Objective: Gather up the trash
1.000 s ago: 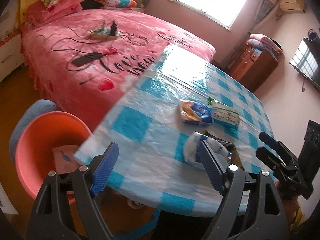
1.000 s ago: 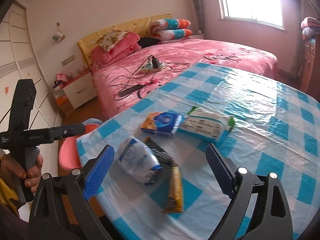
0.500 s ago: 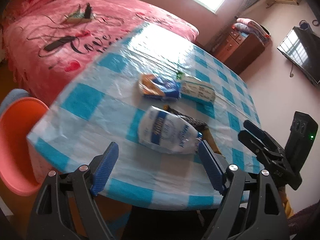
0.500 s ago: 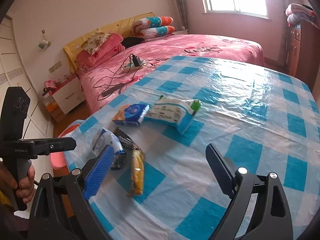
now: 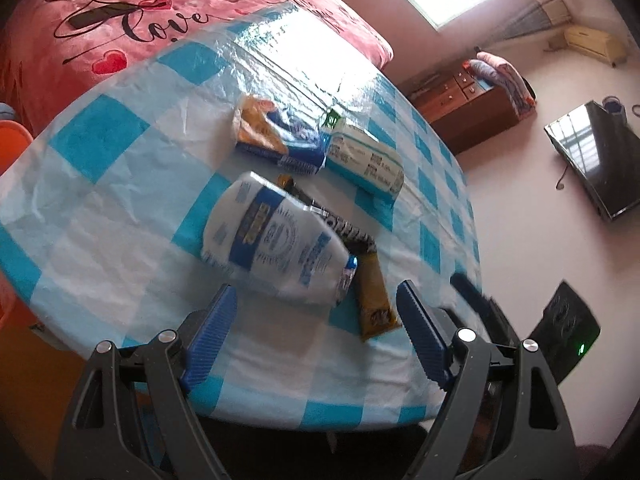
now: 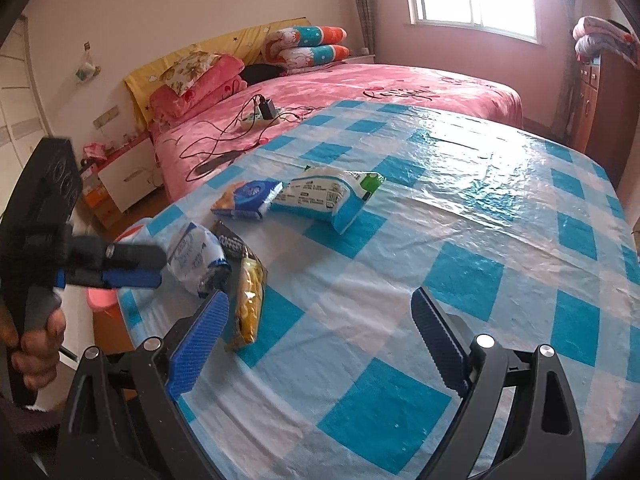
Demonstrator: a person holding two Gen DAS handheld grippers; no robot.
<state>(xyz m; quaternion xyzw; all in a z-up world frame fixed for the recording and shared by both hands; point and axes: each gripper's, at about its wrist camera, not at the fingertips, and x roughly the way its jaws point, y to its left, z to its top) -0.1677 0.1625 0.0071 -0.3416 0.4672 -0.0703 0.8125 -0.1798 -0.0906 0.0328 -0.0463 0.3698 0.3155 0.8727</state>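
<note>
Wrappers lie near the front left corner of the blue-checked table (image 5: pixel 120 208). A white-and-blue bag (image 5: pixel 276 236) rests over a black coffee packet (image 5: pixel 344 228). A yellow packet (image 5: pixel 372 300) lies beside them. Farther back sit a blue-and-orange cracker pack (image 5: pixel 276 136) and a white-and-green tissue pack (image 5: pixel 364 160). My left gripper (image 5: pixel 316 304) is open just short of the white bag (image 6: pixel 196 256), with nothing between its pads. My right gripper (image 6: pixel 320 308) hangs open over bare cloth, and the yellow packet (image 6: pixel 250 300) lies by its left finger.
A pink bed (image 6: pixel 360 84) with cables and a power strip (image 6: pixel 260 116) stands behind the table. An orange basin (image 5: pixel 12 140) sits on the floor off the table's left corner. A wooden dresser (image 5: pixel 472 108) and a TV (image 5: pixel 596 160) are at the right.
My left gripper has swung down and closer, so the white bag now lies just ahead of its tips. The right gripper has shifted right, leaving the wrappers at its left.
</note>
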